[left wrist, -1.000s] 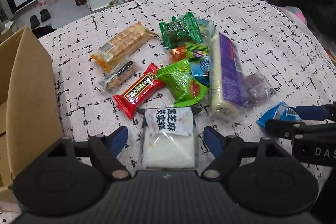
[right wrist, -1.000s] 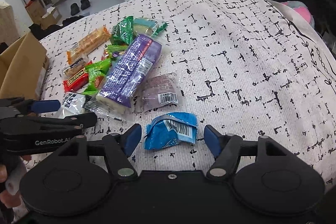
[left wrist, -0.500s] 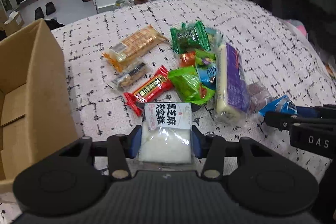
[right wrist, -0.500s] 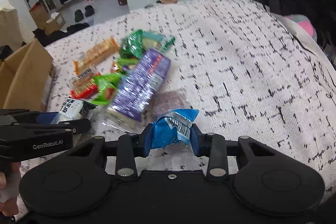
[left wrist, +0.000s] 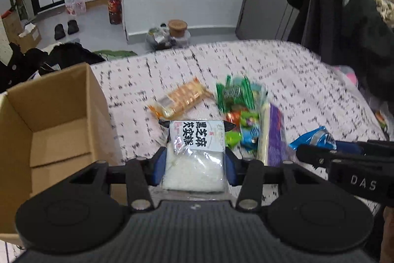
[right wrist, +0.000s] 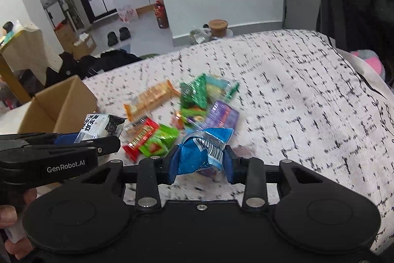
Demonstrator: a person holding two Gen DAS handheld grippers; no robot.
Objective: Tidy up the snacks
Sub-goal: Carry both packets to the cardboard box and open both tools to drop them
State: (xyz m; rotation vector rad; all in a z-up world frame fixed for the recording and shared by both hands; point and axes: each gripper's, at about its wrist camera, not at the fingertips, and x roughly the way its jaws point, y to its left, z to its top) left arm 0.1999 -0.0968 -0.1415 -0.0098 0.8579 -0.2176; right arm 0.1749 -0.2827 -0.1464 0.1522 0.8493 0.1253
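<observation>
Our left hand-held gripper [left wrist: 194,165] pinches the white sesame snack pack [left wrist: 195,154], lifted beside the open cardboard box [left wrist: 56,115]. Our right hand-held gripper [right wrist: 200,159] pinches the blue packet [right wrist: 202,152] above the patterned bed cover [right wrist: 295,95], near the snack pile [right wrist: 182,112].

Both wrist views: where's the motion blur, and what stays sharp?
Left wrist view: bedspread print and snack pile smeared; white packet between the fingers sharp. Right wrist view: same smear on the pile; blue packet crisp. Both: fisheye bends walls and bed edge; even indoor light, no strong glare.
</observation>
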